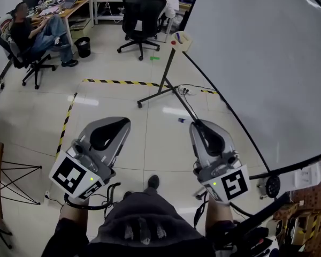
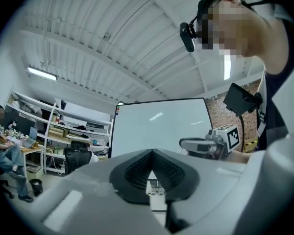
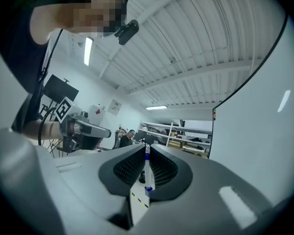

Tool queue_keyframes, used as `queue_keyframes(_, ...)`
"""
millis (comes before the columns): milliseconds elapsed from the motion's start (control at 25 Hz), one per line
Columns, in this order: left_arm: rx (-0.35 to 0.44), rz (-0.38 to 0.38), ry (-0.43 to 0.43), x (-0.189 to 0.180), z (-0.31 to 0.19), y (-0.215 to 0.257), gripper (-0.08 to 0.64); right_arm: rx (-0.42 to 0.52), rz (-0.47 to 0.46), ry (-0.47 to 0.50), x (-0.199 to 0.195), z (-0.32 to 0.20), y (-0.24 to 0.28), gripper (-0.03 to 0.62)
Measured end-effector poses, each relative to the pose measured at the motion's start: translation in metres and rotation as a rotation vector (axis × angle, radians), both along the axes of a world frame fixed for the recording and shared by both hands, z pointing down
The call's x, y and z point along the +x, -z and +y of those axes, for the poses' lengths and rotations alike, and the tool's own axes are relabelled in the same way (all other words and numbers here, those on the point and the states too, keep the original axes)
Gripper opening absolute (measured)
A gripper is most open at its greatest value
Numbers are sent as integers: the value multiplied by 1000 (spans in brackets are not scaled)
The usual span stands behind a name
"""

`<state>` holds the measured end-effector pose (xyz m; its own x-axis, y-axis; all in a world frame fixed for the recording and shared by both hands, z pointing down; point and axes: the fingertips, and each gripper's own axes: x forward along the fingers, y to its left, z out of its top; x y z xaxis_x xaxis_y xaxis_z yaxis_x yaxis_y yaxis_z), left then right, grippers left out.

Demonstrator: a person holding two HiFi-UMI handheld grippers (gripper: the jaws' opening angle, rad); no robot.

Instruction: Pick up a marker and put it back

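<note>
My right gripper (image 1: 195,123) is shut on a white marker with blue ends (image 1: 181,120), whose tip pokes out to the left of the jaws. In the right gripper view the marker (image 3: 147,173) stands pinched between the ribbed pads. It is held in the air over the floor, beside the lower edge of the big whiteboard (image 1: 257,52). My left gripper (image 1: 125,122) hangs level with it to the left, shut with nothing in it (image 2: 152,152). The whiteboard's tray end (image 1: 181,38) carries a small red thing.
The whiteboard's stand legs (image 1: 160,92) spread over the tiled floor ahead. Yellow-black tape (image 1: 123,82) marks the floor. Beyond it stand an office chair (image 1: 142,15), a black bin (image 1: 83,46) and a seated person (image 1: 35,33) at a desk. A folding frame (image 1: 13,183) stands at left.
</note>
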<state>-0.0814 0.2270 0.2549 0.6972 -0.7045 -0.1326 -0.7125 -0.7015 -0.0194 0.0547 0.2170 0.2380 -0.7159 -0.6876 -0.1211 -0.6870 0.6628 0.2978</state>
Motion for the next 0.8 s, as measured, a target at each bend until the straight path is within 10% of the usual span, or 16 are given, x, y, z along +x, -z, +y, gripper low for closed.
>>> queue_keyframes(800, -32, -27, -154, 102, 85, -16, 6, -30, -32, -63, 74, 105, -8, 29)
